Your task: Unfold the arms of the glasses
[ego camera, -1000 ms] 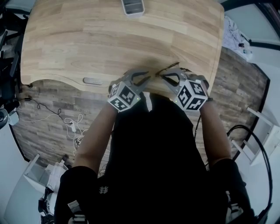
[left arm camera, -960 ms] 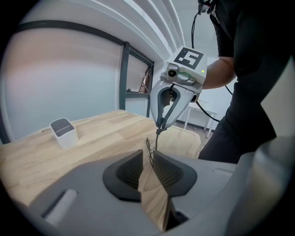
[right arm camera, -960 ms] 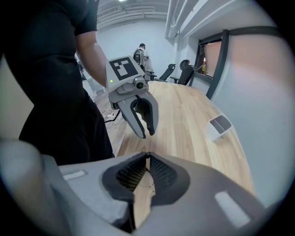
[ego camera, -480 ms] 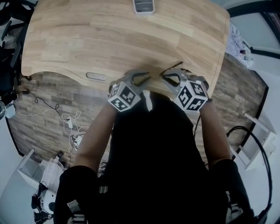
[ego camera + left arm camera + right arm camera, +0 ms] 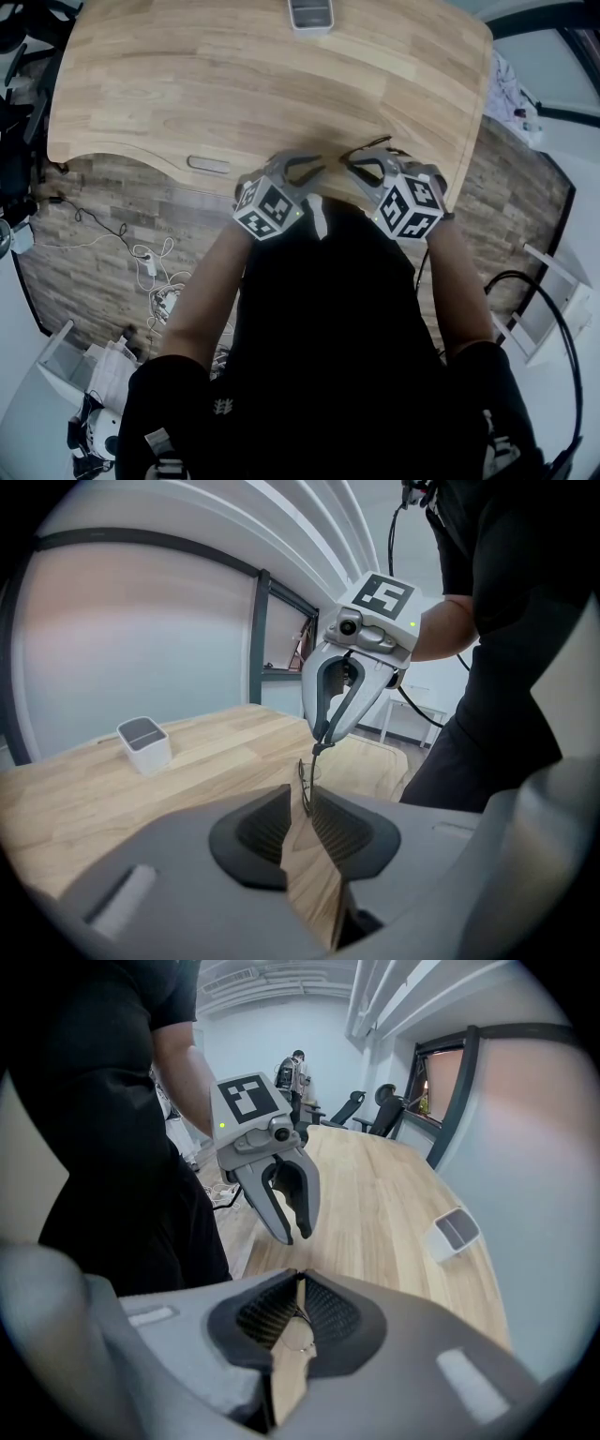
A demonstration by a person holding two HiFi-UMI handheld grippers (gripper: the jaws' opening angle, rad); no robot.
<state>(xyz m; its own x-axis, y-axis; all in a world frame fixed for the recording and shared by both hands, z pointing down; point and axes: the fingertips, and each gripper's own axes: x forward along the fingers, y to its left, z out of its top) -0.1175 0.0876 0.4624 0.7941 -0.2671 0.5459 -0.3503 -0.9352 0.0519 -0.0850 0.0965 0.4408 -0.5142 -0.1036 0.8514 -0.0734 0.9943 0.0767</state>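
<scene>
Your left gripper (image 5: 301, 803) and right gripper (image 5: 297, 1286) both have jaws clenched on the glasses (image 5: 306, 778), at the near edge of the worktop (image 5: 197, 771). The white container (image 5: 143, 743) stands far back, its contents unseen.

You hold the glasses (image 5: 304, 778) between both tools, over the near edge of the wooden table (image 5: 187, 84); thin dark wire frame, clear lenses; one rim stands edge-on, pinched at the tips of your left gripper (image 5: 300, 797); your right gripper (image 5: 321, 746) nips the top end; you can't tell whether the arms are folded.
</scene>
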